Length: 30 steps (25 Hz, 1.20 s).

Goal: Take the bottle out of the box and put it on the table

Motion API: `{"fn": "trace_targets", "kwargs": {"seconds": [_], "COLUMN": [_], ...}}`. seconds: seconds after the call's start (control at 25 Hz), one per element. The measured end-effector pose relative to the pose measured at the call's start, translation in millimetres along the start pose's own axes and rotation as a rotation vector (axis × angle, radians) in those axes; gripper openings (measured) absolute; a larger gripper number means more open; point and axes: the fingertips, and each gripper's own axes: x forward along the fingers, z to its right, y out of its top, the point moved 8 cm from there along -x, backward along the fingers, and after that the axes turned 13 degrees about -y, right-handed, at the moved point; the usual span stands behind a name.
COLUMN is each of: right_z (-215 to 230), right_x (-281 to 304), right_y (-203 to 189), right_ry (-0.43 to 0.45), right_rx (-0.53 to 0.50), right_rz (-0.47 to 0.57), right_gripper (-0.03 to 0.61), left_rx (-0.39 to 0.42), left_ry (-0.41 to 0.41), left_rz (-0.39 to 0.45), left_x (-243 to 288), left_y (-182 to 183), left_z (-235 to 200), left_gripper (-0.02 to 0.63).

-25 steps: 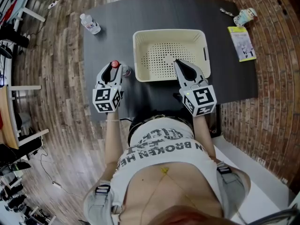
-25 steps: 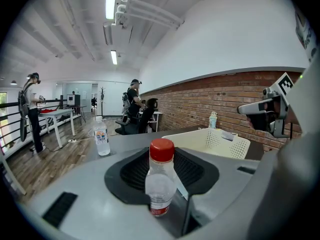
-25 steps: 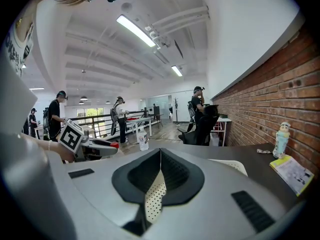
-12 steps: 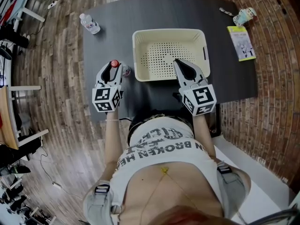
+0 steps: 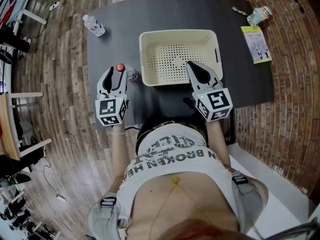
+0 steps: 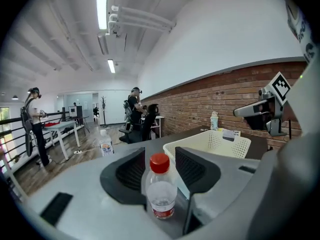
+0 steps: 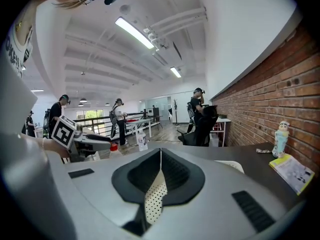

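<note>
A small clear bottle with a red cap [image 5: 120, 68] stands upright on the dark table [image 5: 165, 11], just left of the cream perforated box [image 5: 150, 36]. My left gripper [image 5: 114, 75] is around it, its jaws opening. In the left gripper view the bottle [image 6: 160, 196] stands between the dark pads [image 6: 131, 170] with a gap on either side. My right gripper [image 5: 196, 70] hovers over the box's near right corner, shut with nothing in it. Through its jaws [image 7: 160, 154] only the box's dotted floor [image 7: 154, 200] shows.
A second bottle [image 5: 94, 25] stands at the table's far left corner. A booklet [image 5: 256, 44] and a small figurine [image 5: 259, 15] lie at the far right. The box is empty. People and desks fill the room beyond the table.
The left gripper's jaws have spread apart off the bottle, and the gripper has shifted slightly left and up. The bottle stays standing on the table. The right gripper has not moved.
</note>
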Motion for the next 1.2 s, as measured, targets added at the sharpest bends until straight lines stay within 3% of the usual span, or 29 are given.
{"fn": "trace_targets", "kwargs": {"seconds": [0.12, 0.28, 0.4, 0.48, 0.72, 1.2], "right_z": [6, 11, 15, 17, 23, 42], "right_x": [-3, -7, -11, -14, -20, -30], "right_y": [0, -2, -5, -6, -7, -9], "right_ry": [0.011, 0.006, -0.001, -0.001, 0.006, 0.029], "right_rx": [0.001, 0.000, -0.002, -0.001, -0.001, -0.005], "right_rz": [0.013, 0.015, 0.006, 0.002, 0.003, 0.024], "right_gripper": [0.009, 0.009, 0.009, 0.009, 0.009, 0.009], "left_rx": [0.047, 0.058, 0.028, -0.003, -0.054, -0.077], "left_ry": [0.016, -0.039, -0.088, -0.118, -0.177, -0.189], "left_rz": [0.042, 0.084, 0.109, 0.118, 0.120, 0.099], "left_x": [-7, -8, -3, 0, 17, 29], "left_y": [16, 28, 29, 27, 26, 26], "left_z": [7, 19, 29, 37, 61, 81], "left_gripper": [0.170, 0.134, 0.035, 0.008, 0.008, 0.008]}}
